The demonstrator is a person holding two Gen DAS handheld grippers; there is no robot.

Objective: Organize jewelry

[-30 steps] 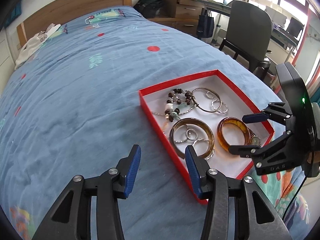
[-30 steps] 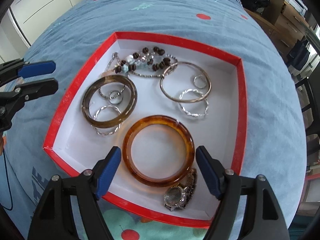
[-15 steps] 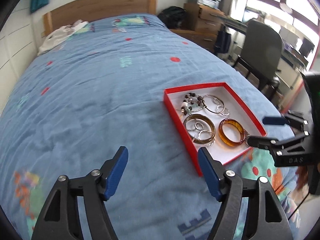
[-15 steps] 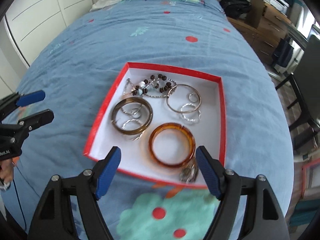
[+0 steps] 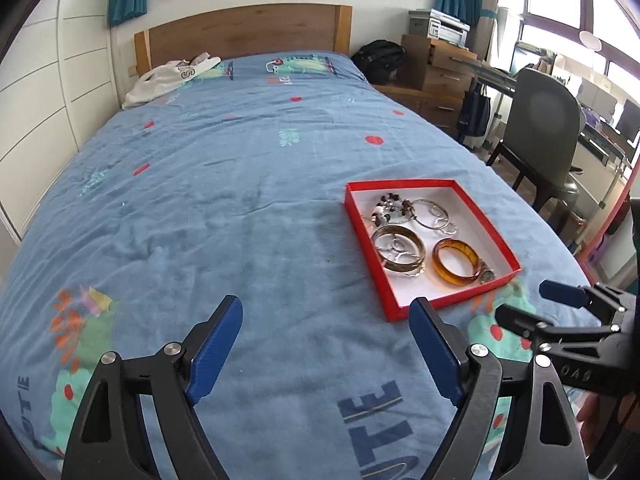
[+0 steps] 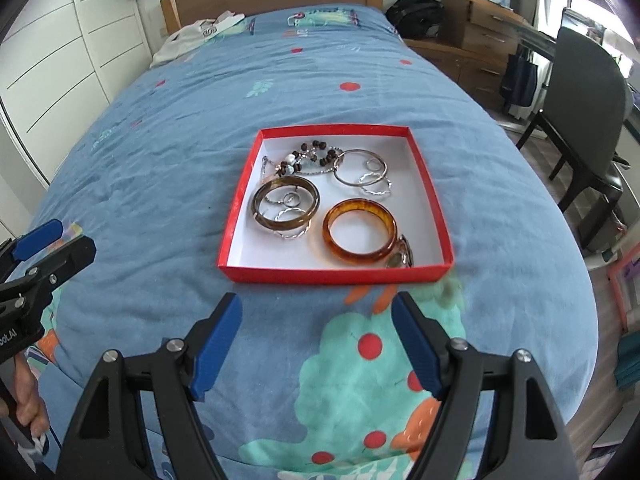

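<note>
A red box [image 6: 434,208] with a white inside lies on the blue bedspread; it also shows in the left wrist view [image 5: 496,236]. In it lie an amber bangle [image 6: 360,236], a brown bangle [image 6: 286,202], a thin silver hoop [image 6: 360,168], a beaded bracelet [image 6: 316,152], small rings and a watch [image 6: 402,256]. My right gripper [image 6: 316,344] is open and empty, over the bedspread just in front of the box. My left gripper [image 5: 326,348] is open and empty, to the left of the box and nearer than it.
The bed [image 5: 240,184] reaches back to a wooden headboard [image 5: 248,34] with a white garment [image 5: 168,78] near it. A grey chair [image 5: 548,128], wooden drawers [image 5: 440,76] and a black bag [image 5: 380,58] stand right of the bed.
Both grippers have pulled back and up from the box, so it looks smaller and farther. The left gripper's jaws have opened wider. The jewelry has not moved.
</note>
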